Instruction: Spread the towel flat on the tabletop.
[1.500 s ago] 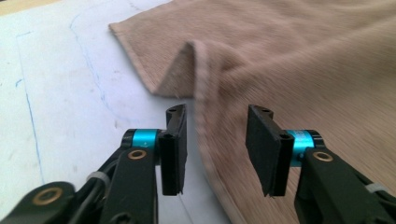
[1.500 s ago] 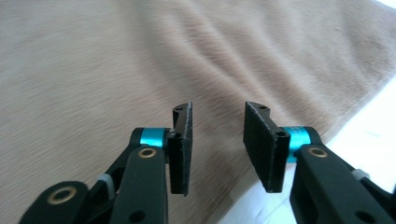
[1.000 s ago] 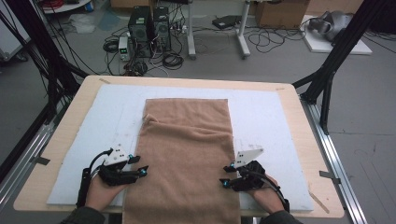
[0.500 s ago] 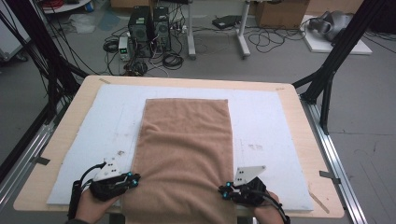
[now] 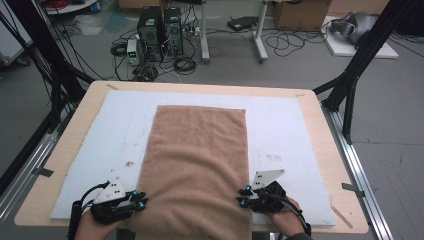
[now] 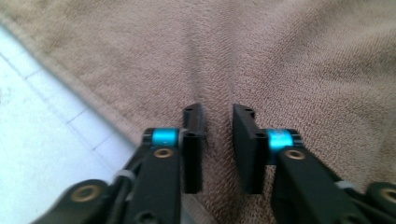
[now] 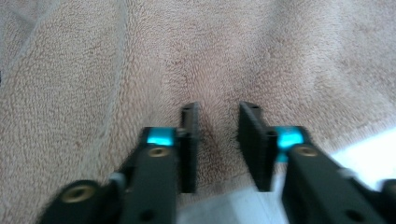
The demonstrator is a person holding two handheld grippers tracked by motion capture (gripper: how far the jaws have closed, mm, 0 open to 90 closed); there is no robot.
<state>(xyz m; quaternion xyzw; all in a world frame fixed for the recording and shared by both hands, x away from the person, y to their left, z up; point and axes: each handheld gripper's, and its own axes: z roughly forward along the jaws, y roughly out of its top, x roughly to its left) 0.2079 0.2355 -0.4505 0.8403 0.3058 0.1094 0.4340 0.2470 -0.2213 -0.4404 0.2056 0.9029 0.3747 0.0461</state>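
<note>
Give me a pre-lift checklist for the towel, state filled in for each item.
1. Left claw pinches towel near its left edge: ok, a ridge of cloth sits between the jaws.
2. Right claw pinches towel near its right edge: ok.
3. Both claws at the near end, level with each other: ok.
4. Far end flat on the white mat: ok.
5. Near corners themselves caught: cannot tell.

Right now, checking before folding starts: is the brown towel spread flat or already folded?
Spread flat: the towel lies as one long rectangle on the white mat, no layer doubled over, near end overhanging the table edge.
</note>
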